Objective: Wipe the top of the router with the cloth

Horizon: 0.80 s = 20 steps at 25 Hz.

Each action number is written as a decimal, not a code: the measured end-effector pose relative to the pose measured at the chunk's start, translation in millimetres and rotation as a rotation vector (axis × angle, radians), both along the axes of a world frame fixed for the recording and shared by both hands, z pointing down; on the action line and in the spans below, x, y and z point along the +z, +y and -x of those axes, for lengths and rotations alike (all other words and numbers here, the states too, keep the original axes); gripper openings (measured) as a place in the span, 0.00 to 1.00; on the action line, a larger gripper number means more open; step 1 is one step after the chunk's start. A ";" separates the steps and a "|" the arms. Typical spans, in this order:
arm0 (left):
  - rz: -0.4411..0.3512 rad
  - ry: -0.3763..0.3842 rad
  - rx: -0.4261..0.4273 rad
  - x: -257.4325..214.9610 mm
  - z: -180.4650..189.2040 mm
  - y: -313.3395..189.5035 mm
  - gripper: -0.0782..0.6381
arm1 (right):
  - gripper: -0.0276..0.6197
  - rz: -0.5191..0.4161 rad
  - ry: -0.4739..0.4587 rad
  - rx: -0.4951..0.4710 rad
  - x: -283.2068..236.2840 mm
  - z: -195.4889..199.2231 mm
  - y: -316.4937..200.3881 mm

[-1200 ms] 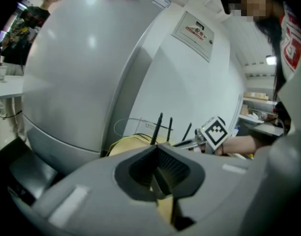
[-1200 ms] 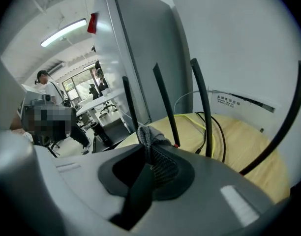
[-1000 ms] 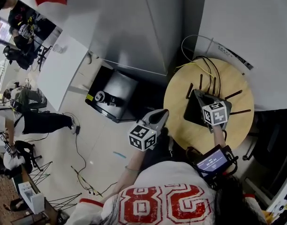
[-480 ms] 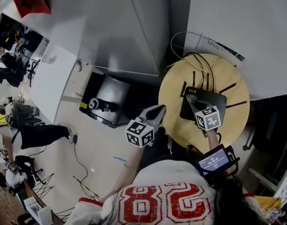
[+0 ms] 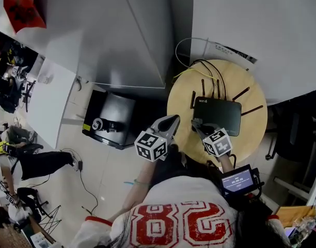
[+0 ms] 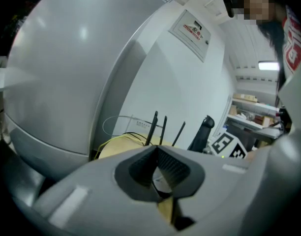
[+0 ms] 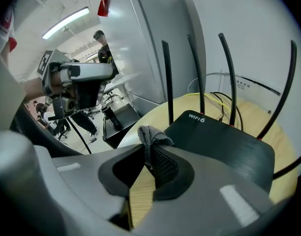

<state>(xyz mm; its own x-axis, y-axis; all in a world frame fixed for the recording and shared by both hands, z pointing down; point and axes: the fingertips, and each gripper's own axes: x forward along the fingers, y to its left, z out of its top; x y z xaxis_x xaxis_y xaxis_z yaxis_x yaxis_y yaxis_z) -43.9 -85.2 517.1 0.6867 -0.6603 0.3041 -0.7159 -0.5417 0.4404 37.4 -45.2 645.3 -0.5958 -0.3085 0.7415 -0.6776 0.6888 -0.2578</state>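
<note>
The black router (image 5: pixel 218 115), marked WIFI 6, lies on the round wooden table (image 5: pixel 253 138) with several antennas up. In the right gripper view the router (image 7: pixel 224 149) fills the right side. My right gripper (image 5: pixel 198 124) is shut on a small grey cloth (image 7: pixel 151 135), bunched at the jaw tips. It sits at the router's near-left corner, over the table edge rather than on the router's top. My left gripper (image 5: pixel 171 122) hovers left of the table, its jaws closed with nothing between them (image 6: pixel 157 150).
Yellow and black cables (image 5: pixel 198 68) run off the back of the table toward the white wall. A black box (image 5: pixel 109 119) stands on the floor to the left. A small screen (image 5: pixel 238 180) rides on the right forearm. A grey partition (image 5: pixel 116 40) rises behind.
My right gripper has drawn back with the cloth from over the router's top to its near-left corner. The left gripper has hardly moved.
</note>
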 end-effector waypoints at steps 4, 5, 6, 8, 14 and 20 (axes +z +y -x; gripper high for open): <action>-0.005 0.004 0.019 -1.7 -3.4 -2.7 0.11 | 0.10 0.015 -0.003 -0.012 -0.8 4.6 13.7; -0.006 0.005 0.022 -1.4 -4.3 -3.5 0.11 | 0.10 0.020 -0.007 -0.018 -0.2 5.9 17.2; -0.008 0.006 0.024 -1.1 -5.2 -4.2 0.11 | 0.11 0.024 -0.014 -0.024 0.4 7.3 20.4; -0.011 0.007 0.028 -0.5 -6.8 -5.1 0.11 | 0.11 0.031 -0.025 -0.032 1.5 9.1 25.2; -0.012 0.012 0.030 -0.7 -7.5 -7.2 0.11 | 0.10 0.003 -0.016 0.003 -5.3 1.5 9.4; -0.008 0.006 0.017 0.2 -6.6 -4.5 0.11 | 0.10 -0.045 0.000 0.058 -11.6 -26.9 -34.4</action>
<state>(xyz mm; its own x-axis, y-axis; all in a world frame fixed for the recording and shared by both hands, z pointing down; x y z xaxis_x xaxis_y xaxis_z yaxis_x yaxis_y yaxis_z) -37.3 -89.7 517.3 0.6996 -0.6508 0.2949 -0.7040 -0.5574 0.4400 64.3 -79.6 633.7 -0.5756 -0.3761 0.7261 -0.7169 0.6592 -0.2269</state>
